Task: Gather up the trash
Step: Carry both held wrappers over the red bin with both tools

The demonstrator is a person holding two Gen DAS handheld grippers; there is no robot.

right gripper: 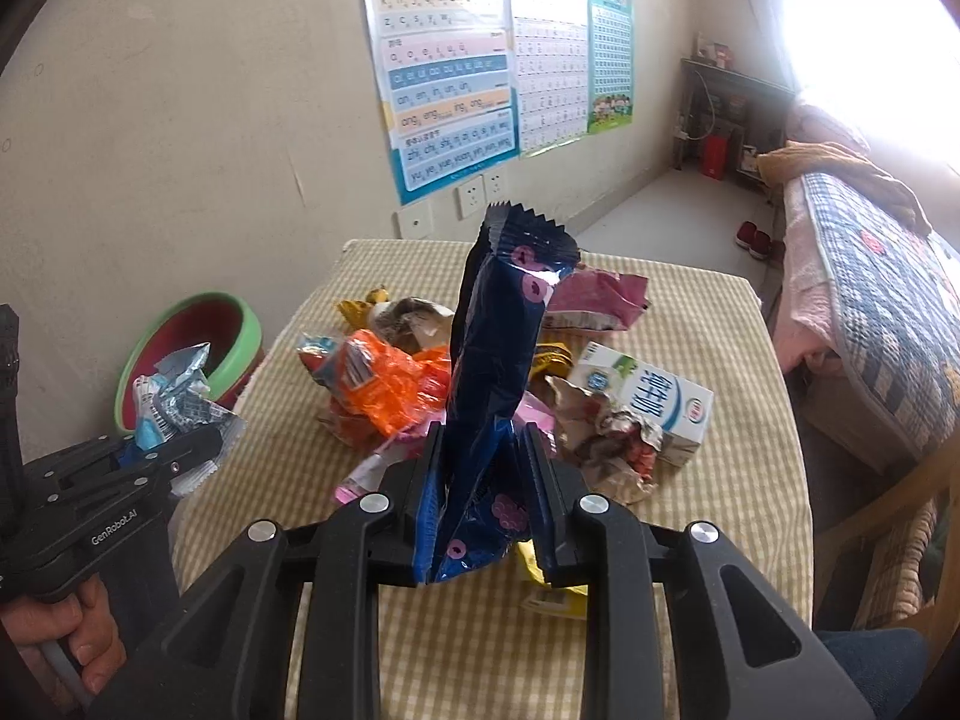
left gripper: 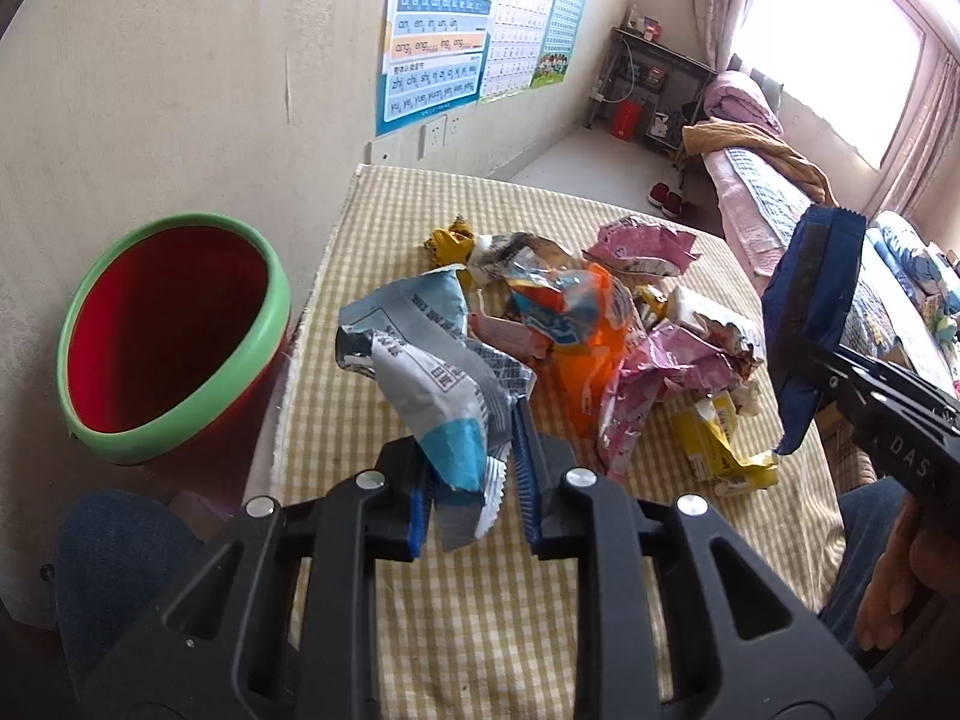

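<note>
A small table [right gripper: 690,540] covered with a yellow-and-white checked cloth carries the litter. Just ahead of the right gripper [right gripper: 480,456] lies a heap: an orange wrapper [right gripper: 390,387] to its front left, a crushed white milk carton [right gripper: 651,402] to its front right, and a pink wrapper [right gripper: 591,300] beyond that, near the far edge. A small yellow wrapper [right gripper: 360,306] sits at the far left of the heap, well ahead of the gripper. Directly under the right gripper's jaws a flattened yellow packet [right gripper: 549,594] lies on the cloth, partly hidden, possibly a small box. The near stretch of cloth beneath both grippers is bare.
</note>
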